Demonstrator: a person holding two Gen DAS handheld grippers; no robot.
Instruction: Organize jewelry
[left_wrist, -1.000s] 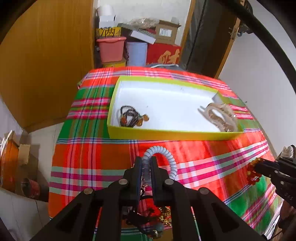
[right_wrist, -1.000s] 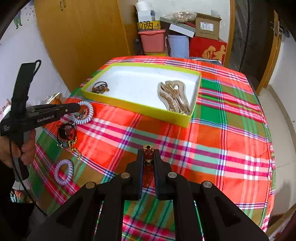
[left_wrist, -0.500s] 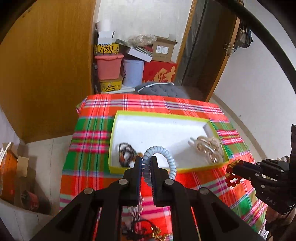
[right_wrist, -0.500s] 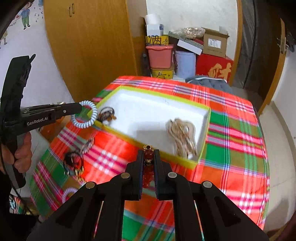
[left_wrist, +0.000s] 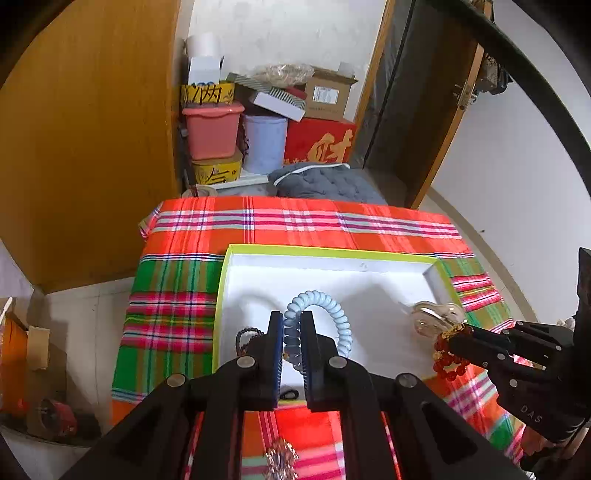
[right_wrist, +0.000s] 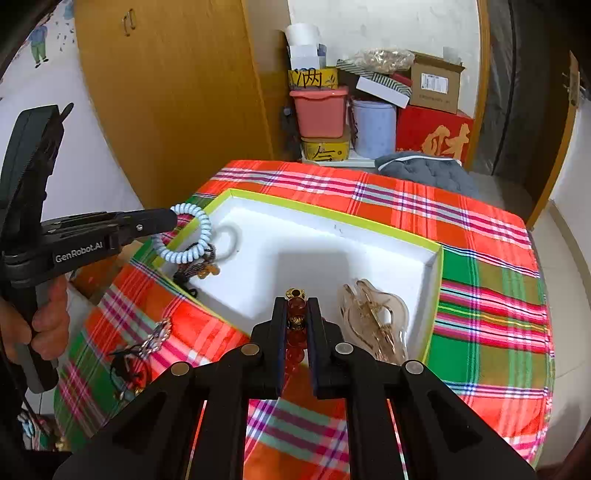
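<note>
Coil hair tie (left_wrist: 320, 320) is being pinched by left hand-held gripper (left_wrist: 292, 325) above tray (left_wrist: 332, 252). Red bead bracelet (right_wrist: 296, 320) is being clamped by right hand-held gripper (right_wrist: 297, 314); either could be dropped outside the tray's rim.

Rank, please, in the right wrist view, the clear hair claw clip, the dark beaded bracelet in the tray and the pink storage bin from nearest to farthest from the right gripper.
From the right gripper:
1. Clear hair claw clip, just right of the fingers, in the tray's near right corner.
2. Dark beaded bracelet, at the tray's left end, beneath the coil hair tie.
3. Pink storage bin, on the floor beyond the table.
</note>
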